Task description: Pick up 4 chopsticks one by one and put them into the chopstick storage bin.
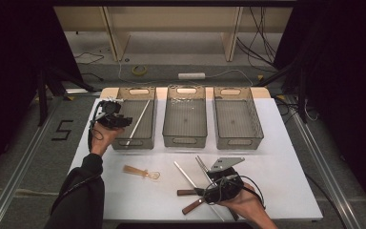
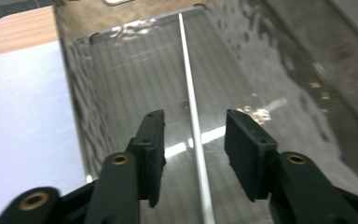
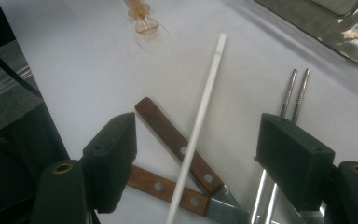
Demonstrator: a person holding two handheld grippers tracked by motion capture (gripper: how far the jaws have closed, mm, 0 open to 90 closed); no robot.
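- Nearest the camera, at the table's near right edge, the right gripper [image 1: 208,187] hovers over a small heap of utensils, held in a person's hand. Its jaws stand wide apart with nothing between them, seemingly lined up to straddle one item.
- Under those jaws, the right gripper view shows a white chopstick [image 3: 196,128] lying across two wooden-handled knives [image 3: 177,145] whose riveted handles cross beneath it. It is probably the easiest piece to lift first, being on top.
- Just right of the chopstick lie metal tongs [image 3: 291,95], two ridged silver prongs side by side, pointing away towards the far side.
- Left of the heap, on bare white table [image 1: 286,143], rests a small amber plastic spoon [image 1: 141,171], well apart from everything else.
- Three clear plastic bins stand in a row along the far side, likely one for each kind of utensil.
- Above the left bin [image 1: 143,141] the left gripper [image 1: 119,119] is held by the other hand, its jaws also wide open and gripping nothing.
- Inside that bin lies a second white chopstick [image 2: 193,116], running lengthways along the floor below the open jaws, which suggests this bin is for chopsticks.
- Both the middle bin [image 1: 185,139] and the right bin [image 1: 238,141] appear empty.
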